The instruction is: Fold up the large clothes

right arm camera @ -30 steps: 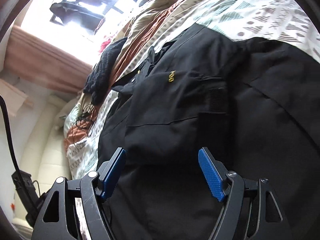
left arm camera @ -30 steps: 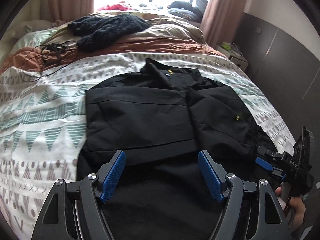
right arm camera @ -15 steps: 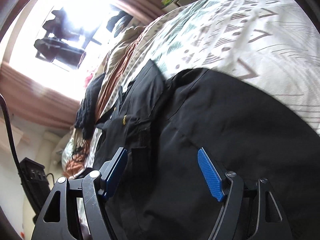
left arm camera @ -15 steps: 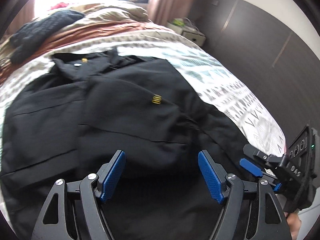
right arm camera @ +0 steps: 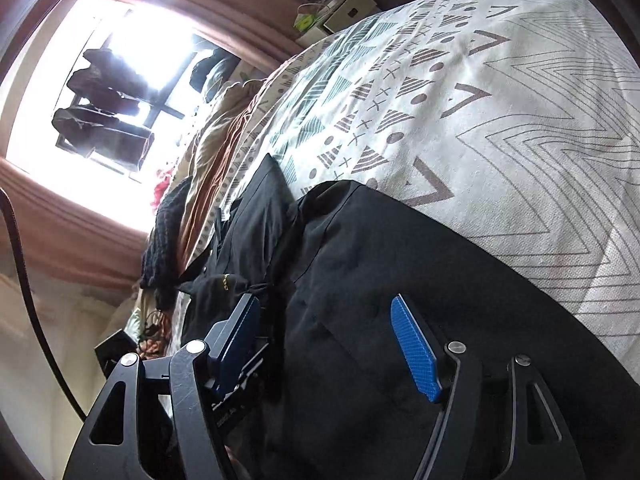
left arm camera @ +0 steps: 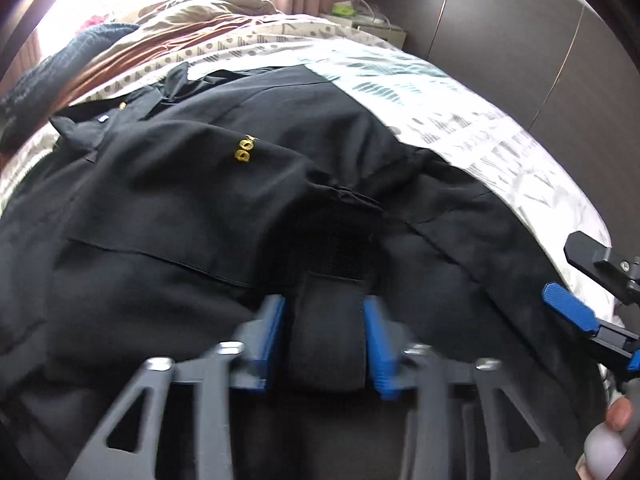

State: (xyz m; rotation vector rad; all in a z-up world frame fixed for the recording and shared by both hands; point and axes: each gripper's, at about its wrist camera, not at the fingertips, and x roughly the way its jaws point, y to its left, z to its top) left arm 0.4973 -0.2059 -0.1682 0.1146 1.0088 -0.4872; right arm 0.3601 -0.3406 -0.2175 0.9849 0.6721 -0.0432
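Garment: a black jacket point(left arm camera: 168, 200) lies spread on the patterned bedspread point(left arm camera: 460, 112), collar toward the headboard end, hem toward the foot edge where both grippers work.

Sleeve: a black sleeve cuff point(left arm camera: 326, 336) lies folded across the jacket's front, its end pointing toward the foot edge.

Left gripper point(left arm camera: 325, 334): jaws closing, the cuff between the blue pads; they appear to press its sides, though motion blur leaves the contact uncertain.

Right gripper point(right arm camera: 332, 344): jaws spread wide and slowly closing over the jacket's side panel; fabric lies beneath and between the pads, nothing visibly pinched.

Key relation: the cuff lies directly ahead of and under the left gripper, its long axis running along the line the fingers point, up toward the collar. The left hand is the nearer one; the right gripper sits just beside it, toward the bed's right edge.

Bed edge: bare bedspread shows along the jacket's right side.

Judged step: securing the sleeve end, probably to reposition it across the body.

Risk: a pinch that also catches the layer beneath the cuff.
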